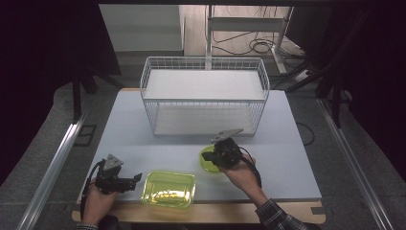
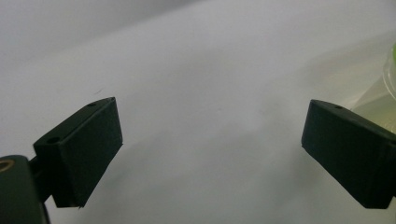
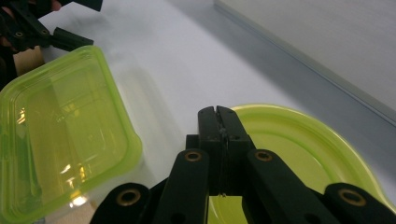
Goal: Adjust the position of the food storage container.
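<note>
1. The table (image 1: 287, 143), pale grey with a wooden front edge, spread across the middle of the high view.
2. A white wire basket (image 1: 203, 98) with two flat shelves stood in the upper centre of the high view, at the far part of the table.
3. A square yellow-green container (image 1: 169, 189) lay at the lower centre of the high view, close to the table's front edge. In the right gripper view it took up the left side of the frame (image 3: 60, 135), see-through and glossy.
4. A round yellow-green plate (image 1: 207, 160) lay just right of centre in the high view, between the basket and the square container and apart from both. In the right gripper view its rim curved across the lower right (image 3: 308, 149).
5. The right gripper (image 1: 221, 155) sat over the plate in the high view, held by a hand whose checked sleeve came in from the bottom right. In the right gripper view its tips (image 3: 218, 122) were pressed together at lower centre, right at the plate's near rim; the jaws were fully closed, but whether they pinched the rim could not be told.
6. The left gripper (image 1: 136, 178) rested at the lower left of the high view, its tips pointing toward the square container without touching it. In the left gripper view (image 2: 210, 149) its jaws stood wide apart at the two lower corners, with bare table between them and nothing held.
</note>
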The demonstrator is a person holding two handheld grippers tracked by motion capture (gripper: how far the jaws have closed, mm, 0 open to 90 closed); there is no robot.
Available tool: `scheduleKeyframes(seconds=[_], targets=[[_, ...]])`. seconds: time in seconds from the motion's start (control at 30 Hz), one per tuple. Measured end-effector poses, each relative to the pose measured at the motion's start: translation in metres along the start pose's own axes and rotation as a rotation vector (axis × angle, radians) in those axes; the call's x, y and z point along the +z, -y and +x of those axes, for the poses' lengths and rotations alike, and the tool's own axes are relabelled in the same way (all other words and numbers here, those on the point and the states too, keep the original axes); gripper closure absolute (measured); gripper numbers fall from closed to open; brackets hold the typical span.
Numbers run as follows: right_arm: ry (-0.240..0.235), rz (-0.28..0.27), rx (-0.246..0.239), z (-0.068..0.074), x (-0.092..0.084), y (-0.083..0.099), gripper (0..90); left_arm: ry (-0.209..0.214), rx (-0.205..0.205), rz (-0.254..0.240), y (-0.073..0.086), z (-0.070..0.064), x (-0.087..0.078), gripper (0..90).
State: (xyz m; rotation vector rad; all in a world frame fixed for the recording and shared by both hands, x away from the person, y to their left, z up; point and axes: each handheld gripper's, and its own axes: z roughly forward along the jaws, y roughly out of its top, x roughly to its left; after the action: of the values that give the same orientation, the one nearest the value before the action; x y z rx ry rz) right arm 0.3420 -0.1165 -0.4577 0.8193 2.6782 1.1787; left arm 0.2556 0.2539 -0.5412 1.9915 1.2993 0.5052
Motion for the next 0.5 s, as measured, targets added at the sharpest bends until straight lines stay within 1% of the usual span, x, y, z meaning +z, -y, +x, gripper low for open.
scheduleKeyframes(seconds=[0.07, 0.1, 0.3, 0.47, 0.5], targets=[[-0.005, 0.003, -0.005, 0.002, 0.003, -0.001, 89.0, 0.0, 0.001, 0.0, 0.0, 0.0, 0.0, 5.1], [-0.008, 0.015, -0.022, 0.006, 0.009, -0.004, 89.0, -0.001, 0.002, 0.0, 0.0, 0.0, 0.0, 5.1], [-0.012, 0.041, -0.053, 0.013, 0.026, -0.008, 89.0, 0.002, 0.001, 0.0, 0.0, 0.0, 0.0, 5.2], [-0.019, 0.053, -0.055, 0.015, 0.034, -0.008, 89.0, 0.002, 0.002, 0.002, 0.0, 0.0, 0.0, 5.2], [-0.015, 0.063, -0.063, 0.016, 0.037, -0.008, 89.0, 0.003, 0.004, 0.003, 0.0, 0.0, 0.0, 5.2]])
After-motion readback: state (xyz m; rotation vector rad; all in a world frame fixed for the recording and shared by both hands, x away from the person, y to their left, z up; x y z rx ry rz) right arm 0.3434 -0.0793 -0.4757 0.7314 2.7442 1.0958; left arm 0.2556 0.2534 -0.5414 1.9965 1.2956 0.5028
